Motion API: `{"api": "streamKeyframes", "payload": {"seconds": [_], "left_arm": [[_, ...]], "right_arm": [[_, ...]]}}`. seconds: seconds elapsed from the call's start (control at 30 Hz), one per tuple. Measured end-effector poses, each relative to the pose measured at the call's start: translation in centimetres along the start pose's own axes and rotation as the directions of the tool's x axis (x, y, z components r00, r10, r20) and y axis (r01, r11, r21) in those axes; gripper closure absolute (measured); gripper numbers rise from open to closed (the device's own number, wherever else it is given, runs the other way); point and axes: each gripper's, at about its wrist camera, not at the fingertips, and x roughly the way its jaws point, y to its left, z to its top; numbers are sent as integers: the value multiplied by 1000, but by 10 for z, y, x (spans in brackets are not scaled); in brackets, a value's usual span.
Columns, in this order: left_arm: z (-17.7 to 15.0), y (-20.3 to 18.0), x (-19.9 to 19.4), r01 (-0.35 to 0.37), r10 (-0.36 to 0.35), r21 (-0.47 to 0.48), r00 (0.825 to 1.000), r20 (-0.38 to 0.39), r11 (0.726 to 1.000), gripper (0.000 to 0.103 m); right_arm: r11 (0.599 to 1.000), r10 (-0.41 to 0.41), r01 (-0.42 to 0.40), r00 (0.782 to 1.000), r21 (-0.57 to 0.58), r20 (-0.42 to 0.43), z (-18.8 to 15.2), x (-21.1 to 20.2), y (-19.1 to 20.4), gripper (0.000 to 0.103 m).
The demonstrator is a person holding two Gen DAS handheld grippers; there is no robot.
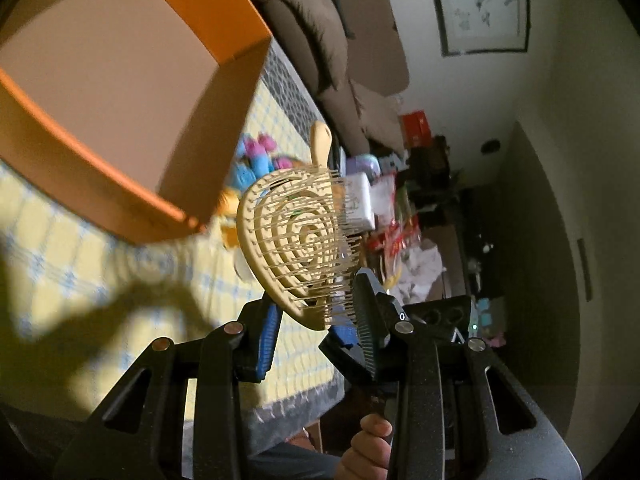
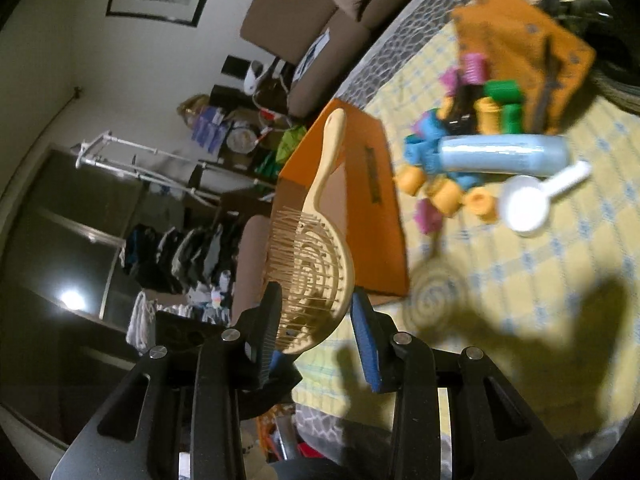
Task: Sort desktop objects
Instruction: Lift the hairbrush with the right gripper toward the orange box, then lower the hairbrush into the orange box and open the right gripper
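A cream vented hairbrush hangs in the air above the table, clamped by its head, bristles sideways and handle pointing away. My left gripper is shut on the lower edge of the head. In the right wrist view the same hairbrush sits between the fingers of my right gripper, which is also shut on the head. The two grippers meet at the brush from opposite sides. An open orange box lies just beyond the brush, up and to the left; the right wrist view has this orange box right behind the handle.
On the yellow checked tablecloth lie several coloured hair rollers, a pale blue bottle, a white round hand mirror and an orange pouch. A brown sofa stands behind the table. A person's thumb shows below.
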Motion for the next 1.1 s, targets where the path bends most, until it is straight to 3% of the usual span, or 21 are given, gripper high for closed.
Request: {"api": "streamKeyframes", "payload": {"seconds": [0.2, 0.4, 0.73, 0.9, 1.1], "left_arm": [[31, 28, -16, 8, -6, -41, 998, 58, 999, 70], [47, 64, -13, 14, -6, -112, 997, 71, 994, 70], [79, 62, -9, 12, -2, -119, 997, 79, 993, 70], [114, 51, -14, -36, 44, -91, 995, 93, 995, 71], [148, 61, -26, -72, 88, -134, 989, 115, 988, 70]], "right_arm": [[1000, 6, -6, 998, -11, -65, 14, 46, 12, 66], [996, -46, 35, 990, -78, -134, 26, 90, 25, 66], [997, -38, 27, 989, -75, -144, 45, 118, 31, 66], [994, -44, 28, 986, -102, -164, 67, 141, 46, 65], [994, -45, 22, 973, -104, -226, 91, 187, 64, 65]]}}
